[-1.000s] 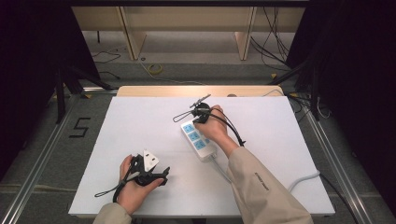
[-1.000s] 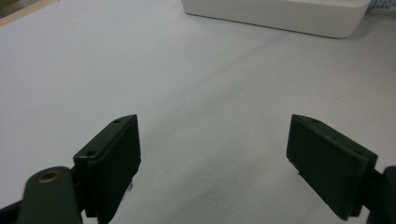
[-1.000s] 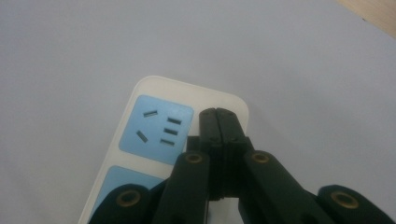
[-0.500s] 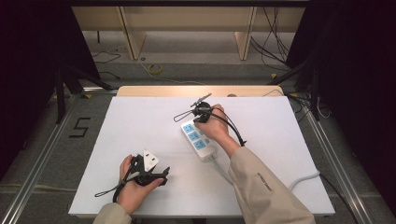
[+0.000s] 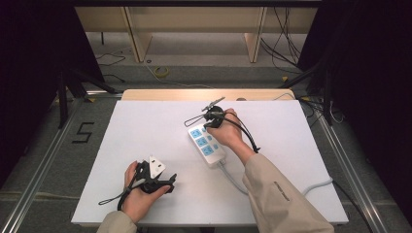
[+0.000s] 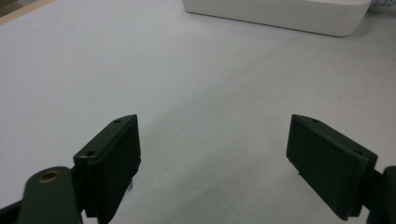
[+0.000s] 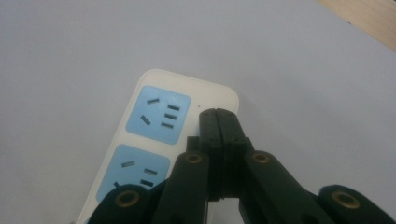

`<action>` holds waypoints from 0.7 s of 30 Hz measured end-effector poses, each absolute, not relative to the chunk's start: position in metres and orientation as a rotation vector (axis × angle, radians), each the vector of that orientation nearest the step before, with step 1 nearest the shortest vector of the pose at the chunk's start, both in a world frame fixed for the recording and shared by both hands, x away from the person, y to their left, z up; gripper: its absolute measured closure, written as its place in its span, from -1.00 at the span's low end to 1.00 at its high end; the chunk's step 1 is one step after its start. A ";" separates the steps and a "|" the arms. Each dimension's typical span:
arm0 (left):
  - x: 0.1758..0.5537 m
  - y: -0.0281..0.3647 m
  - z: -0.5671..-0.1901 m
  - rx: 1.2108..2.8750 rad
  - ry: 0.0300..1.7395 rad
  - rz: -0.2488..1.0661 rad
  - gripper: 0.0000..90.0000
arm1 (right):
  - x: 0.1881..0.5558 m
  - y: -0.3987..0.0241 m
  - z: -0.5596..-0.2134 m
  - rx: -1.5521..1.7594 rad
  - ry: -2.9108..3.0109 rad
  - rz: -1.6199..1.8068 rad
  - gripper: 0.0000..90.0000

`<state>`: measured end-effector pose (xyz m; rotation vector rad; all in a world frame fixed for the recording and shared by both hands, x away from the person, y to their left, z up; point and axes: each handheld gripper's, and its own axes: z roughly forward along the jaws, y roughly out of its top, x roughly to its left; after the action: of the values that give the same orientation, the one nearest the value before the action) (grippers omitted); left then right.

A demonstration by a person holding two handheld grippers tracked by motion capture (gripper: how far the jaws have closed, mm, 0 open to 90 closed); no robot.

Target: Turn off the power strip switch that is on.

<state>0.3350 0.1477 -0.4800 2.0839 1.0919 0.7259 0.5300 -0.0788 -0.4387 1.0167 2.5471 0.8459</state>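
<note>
My right tongs [image 7: 218,122], jaws pressed together, sit over the far end of the power strip [image 5: 207,145] mid-table. I should press straight down (probably its switch), steadily. My left tongs [image 6: 212,163] rest wide, holding nothing.

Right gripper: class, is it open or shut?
Shut. The right gripper has its two black jaws pressed together, nothing between them, above the power strip.
</note>
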 end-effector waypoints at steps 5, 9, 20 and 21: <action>0.335 0.148 -0.480 2.082 1.095 0.725 -0.61 | 0.526 -0.083 -0.437 1.007 2.551 0.850 1.00; 0.335 0.148 -0.480 2.085 1.093 0.727 -0.61 | 0.522 -0.088 -0.433 0.990 2.557 0.862 1.00; 0.334 0.148 -0.480 2.092 1.094 0.724 -0.61 | 0.504 -0.108 -0.428 0.962 2.555 0.878 1.00; 0.334 0.148 -0.480 2.093 1.094 0.725 -0.61 | 0.503 -0.111 -0.428 0.959 2.557 0.879 1.00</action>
<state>0.3344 0.1481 -0.4802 2.0928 1.0940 0.7249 0.5028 -0.1108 -0.4285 0.9587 2.5570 0.8788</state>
